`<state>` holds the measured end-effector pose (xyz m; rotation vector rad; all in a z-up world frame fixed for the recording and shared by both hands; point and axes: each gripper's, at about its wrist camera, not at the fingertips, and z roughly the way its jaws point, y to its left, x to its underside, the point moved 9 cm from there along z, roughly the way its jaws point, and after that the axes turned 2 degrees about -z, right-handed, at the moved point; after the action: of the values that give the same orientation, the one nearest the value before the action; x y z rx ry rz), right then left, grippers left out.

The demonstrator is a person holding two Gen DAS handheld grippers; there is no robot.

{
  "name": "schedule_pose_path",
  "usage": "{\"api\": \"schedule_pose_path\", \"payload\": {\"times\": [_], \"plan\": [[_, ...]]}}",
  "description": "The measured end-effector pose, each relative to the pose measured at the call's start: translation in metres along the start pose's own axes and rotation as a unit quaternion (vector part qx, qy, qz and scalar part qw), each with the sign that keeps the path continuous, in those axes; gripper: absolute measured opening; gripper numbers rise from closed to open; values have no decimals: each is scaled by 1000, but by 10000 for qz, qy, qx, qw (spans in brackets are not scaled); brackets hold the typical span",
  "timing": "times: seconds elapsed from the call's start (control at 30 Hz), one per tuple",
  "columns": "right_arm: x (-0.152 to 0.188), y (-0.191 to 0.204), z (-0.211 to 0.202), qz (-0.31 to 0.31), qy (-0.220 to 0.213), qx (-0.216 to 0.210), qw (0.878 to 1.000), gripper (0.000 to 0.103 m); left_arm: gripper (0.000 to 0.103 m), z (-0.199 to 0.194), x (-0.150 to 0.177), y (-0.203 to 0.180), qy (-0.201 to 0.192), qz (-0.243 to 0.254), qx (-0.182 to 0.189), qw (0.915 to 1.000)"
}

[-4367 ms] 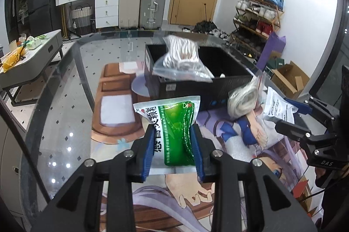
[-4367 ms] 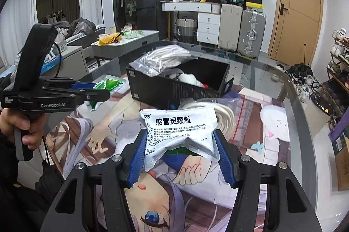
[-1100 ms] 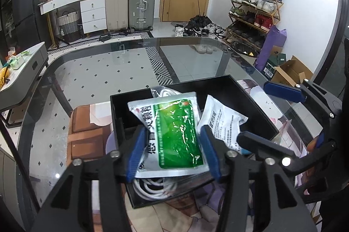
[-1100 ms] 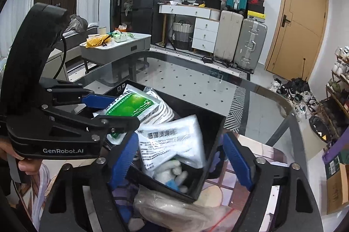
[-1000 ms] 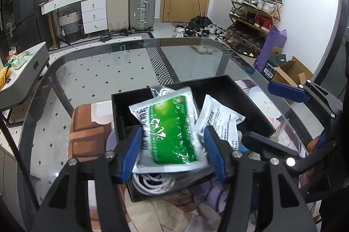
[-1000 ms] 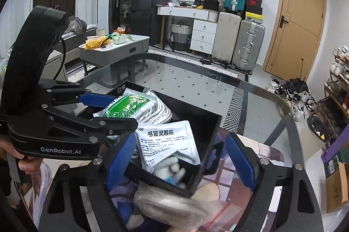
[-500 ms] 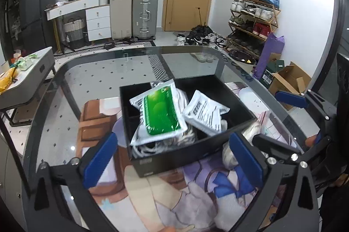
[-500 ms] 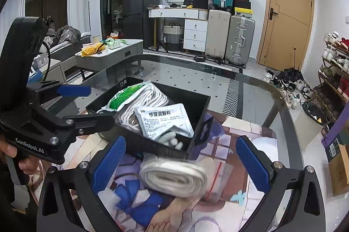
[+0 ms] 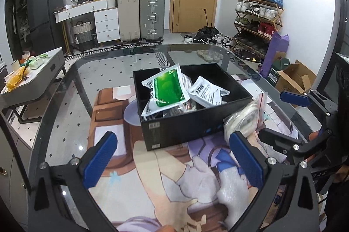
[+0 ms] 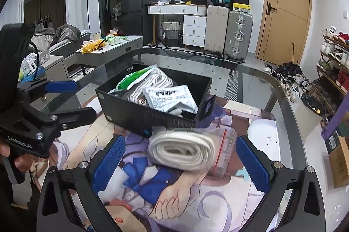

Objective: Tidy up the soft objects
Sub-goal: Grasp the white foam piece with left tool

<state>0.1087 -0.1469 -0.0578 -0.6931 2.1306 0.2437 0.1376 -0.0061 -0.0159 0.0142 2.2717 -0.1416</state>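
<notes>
A black box (image 9: 185, 127) (image 10: 135, 114) stands on the printed mat. In it lie a green medicine pouch (image 9: 166, 89) (image 10: 133, 76), a white medicine pouch (image 9: 206, 92) (image 10: 172, 100) and a bag of white cord (image 10: 152, 81). A zip bag with a white rolled band (image 10: 185, 150) (image 9: 245, 118) lies on the mat just in front of the box. My left gripper (image 9: 172, 161) is open and empty, short of the box. My right gripper (image 10: 180, 163) is open and empty, its blue pads either side of the rolled band, a little nearer me.
The glass table (image 9: 72, 101) carries an anime-print mat (image 9: 174, 177). A grey side table (image 9: 32, 79) stands to the left. Suitcases (image 9: 139, 16), a shoe rack (image 9: 257, 18) and cardboard boxes (image 9: 292, 77) stand beyond the table.
Both grippers opened and dropped their pouches into the box, then drew back toward me. The rolled band now lies between the right gripper's pads.
</notes>
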Motion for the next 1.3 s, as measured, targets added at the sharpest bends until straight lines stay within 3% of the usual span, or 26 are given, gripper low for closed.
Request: {"api": "schedule_pose_path", "payload": {"times": [0.53,1.3], "plan": [[35,0,-5,157,249,-25,9996,102,103,-6,41,-21,307,77,65,9995],[69,-15,-13,353,503,180,9979,102,103,22,84,-65,894,475,396,9941]]}}
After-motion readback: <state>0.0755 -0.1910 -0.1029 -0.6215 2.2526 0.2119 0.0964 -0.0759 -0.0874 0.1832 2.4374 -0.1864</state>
